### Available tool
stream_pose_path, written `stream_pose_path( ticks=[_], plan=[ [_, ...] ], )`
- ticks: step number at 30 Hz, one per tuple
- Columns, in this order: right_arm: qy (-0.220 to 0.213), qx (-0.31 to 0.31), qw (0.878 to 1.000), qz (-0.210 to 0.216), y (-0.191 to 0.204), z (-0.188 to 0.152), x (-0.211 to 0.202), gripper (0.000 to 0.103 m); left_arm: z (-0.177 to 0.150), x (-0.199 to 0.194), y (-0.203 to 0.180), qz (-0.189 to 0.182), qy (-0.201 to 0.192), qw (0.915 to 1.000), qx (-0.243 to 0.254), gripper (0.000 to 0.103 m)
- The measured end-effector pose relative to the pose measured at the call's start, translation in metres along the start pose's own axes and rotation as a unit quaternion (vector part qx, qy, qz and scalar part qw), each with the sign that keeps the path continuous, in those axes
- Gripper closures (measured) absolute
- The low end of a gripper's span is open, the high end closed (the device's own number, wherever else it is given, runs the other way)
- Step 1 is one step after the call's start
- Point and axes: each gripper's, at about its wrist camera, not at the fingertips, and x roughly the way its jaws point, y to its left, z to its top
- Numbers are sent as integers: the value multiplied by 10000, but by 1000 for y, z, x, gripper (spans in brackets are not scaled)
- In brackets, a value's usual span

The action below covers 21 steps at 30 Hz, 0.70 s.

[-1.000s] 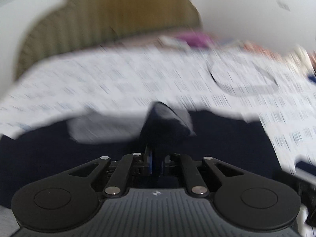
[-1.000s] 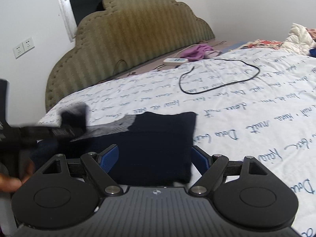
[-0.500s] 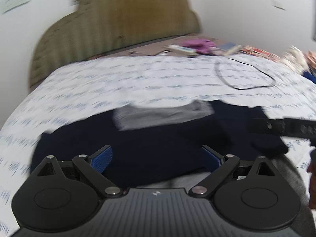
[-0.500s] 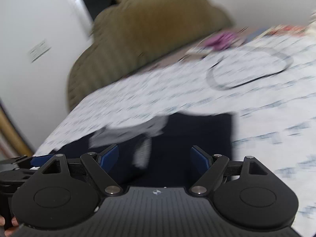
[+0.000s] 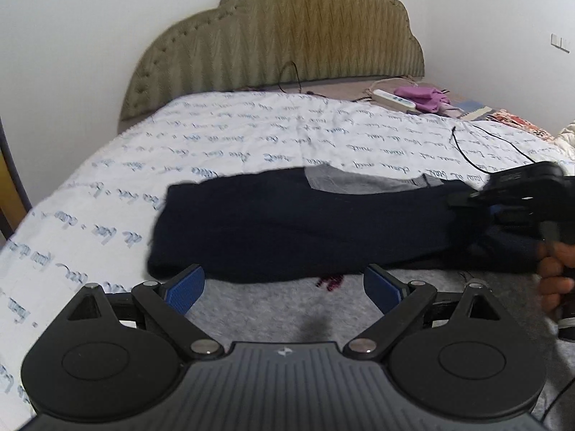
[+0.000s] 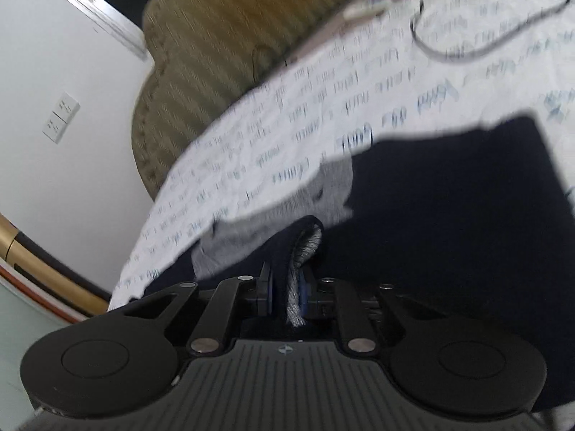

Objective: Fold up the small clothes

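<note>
Already we have the dark garment (image 5: 287, 222) partly folded; our right gripper (image 6: 285, 294), jaws just closing, pinches its edge at lower centre, our left gripper (image 5: 284, 285) gapes empty.

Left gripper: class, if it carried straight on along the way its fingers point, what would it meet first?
The left gripper, jaws open and empty, points over grey cloth at the dark navy garment. It would probably meet that garment's near edge first, though depth is hard to judge.
</note>
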Motion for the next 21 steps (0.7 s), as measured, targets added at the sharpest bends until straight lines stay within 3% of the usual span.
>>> stream_pose_path(
  ticks=[3, 6, 8, 10, 15, 18, 20, 21],
  plan=[
    [-470, -426, 9973, -383, 5, 7, -27, 86, 2, 2, 0, -35, 2, 10000, 14, 7],
    [-556, -612, 9937, -760, -2, 10, -40, 86, -1, 10, 1, 33, 136, 9999, 2, 7],
    [-281, -700, 9923, -987, -9, 11, -33, 79, -4, 16, 3, 64, 246, 9996, -86, 7],
    [-69, -760, 9897, -1211, -15, 8, -28, 64, -7, 22, 5, 118, 357, 9992, -158, 7],
    [-796, -1247, 9774, -1508, 1, -9, -57, 61, -14, 22, 10, 280, 452, 9986, -71, 7],
    [-312, -1561, 9749, -1554, 7, -19, -46, 53, -17, 20, 9, 258, 527, 9982, -115, 7],
    [16, -1775, 9663, -1862, 3, -23, -34, 53, -19, 16, 6, 175, 519, 9984, -148, 7],
    [-23, -1767, 9644, -1968, 1, -25, -37, 52, -20, 14, 3, 152, 517, 9985, -135, 7]
  ],
)
